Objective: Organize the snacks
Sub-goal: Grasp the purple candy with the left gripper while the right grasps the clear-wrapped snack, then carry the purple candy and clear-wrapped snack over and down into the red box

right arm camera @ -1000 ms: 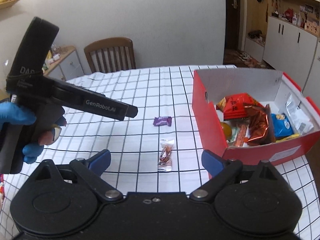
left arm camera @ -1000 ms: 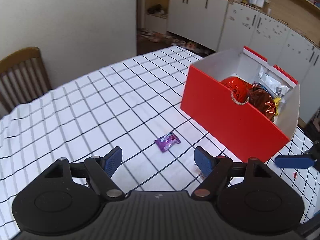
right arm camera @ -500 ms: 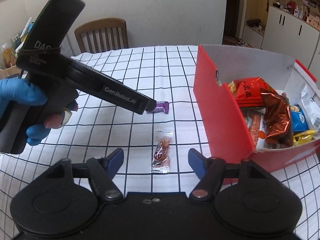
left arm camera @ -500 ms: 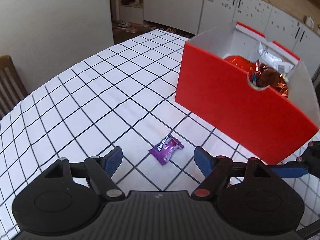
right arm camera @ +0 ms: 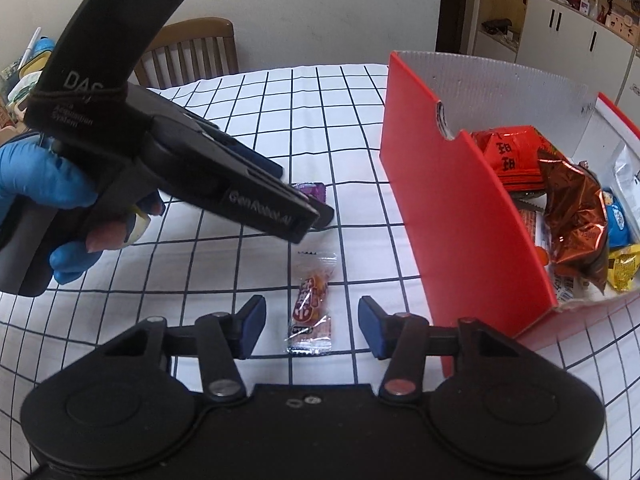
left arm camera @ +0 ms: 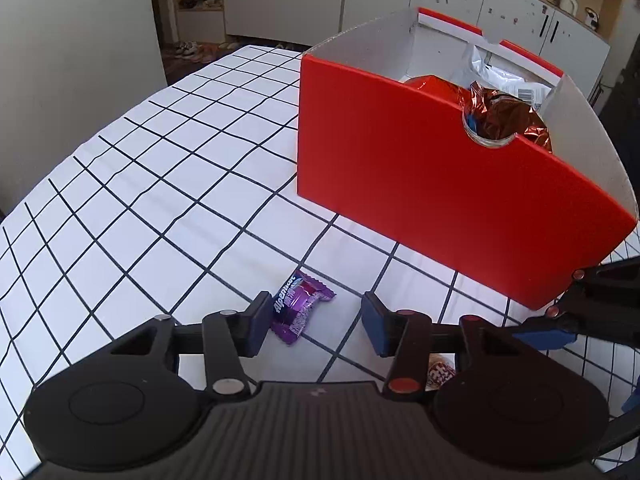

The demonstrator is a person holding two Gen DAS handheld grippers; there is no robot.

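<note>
A purple candy (left arm camera: 299, 306) lies on the checked tablecloth between the fingers of my open left gripper (left arm camera: 312, 320), close to the left finger. In the right wrist view the left gripper (right arm camera: 316, 216) hides most of that candy (right arm camera: 310, 191). A clear-wrapped orange snack (right arm camera: 310, 304) lies between the fingers of my open right gripper (right arm camera: 310, 326), untouched. The red box (left arm camera: 460, 184) stands to the right, holding several snack packets (right arm camera: 576, 216).
The table has a white cloth with a black grid (left arm camera: 160, 184). A wooden chair (right arm camera: 188, 52) stands at the far side. White cabinets (left arm camera: 440, 4) line the back wall. A blue-gloved hand (right arm camera: 44, 184) holds the left gripper.
Both grippers have moved forward and down. The left gripper now straddles the purple candy, the right one straddles the orange snack. Both jaws have narrowed but stay open.
</note>
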